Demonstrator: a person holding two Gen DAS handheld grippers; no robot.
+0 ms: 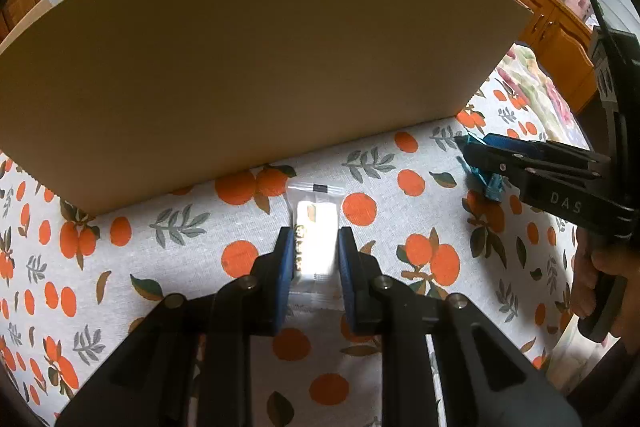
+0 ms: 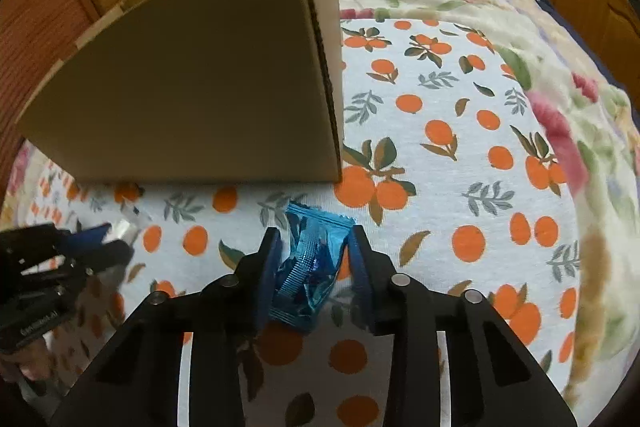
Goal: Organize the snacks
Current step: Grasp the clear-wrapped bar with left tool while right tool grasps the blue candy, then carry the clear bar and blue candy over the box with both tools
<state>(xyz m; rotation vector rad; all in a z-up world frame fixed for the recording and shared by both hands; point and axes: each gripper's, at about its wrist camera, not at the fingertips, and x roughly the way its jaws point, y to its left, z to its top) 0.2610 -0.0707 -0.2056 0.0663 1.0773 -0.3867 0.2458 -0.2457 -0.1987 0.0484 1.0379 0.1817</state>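
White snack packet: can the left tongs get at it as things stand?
Probably yes. The white packet already lies between the fingers of the left tongs on the orange-print cloth, nothing in between; the cardboard box stands behind it.
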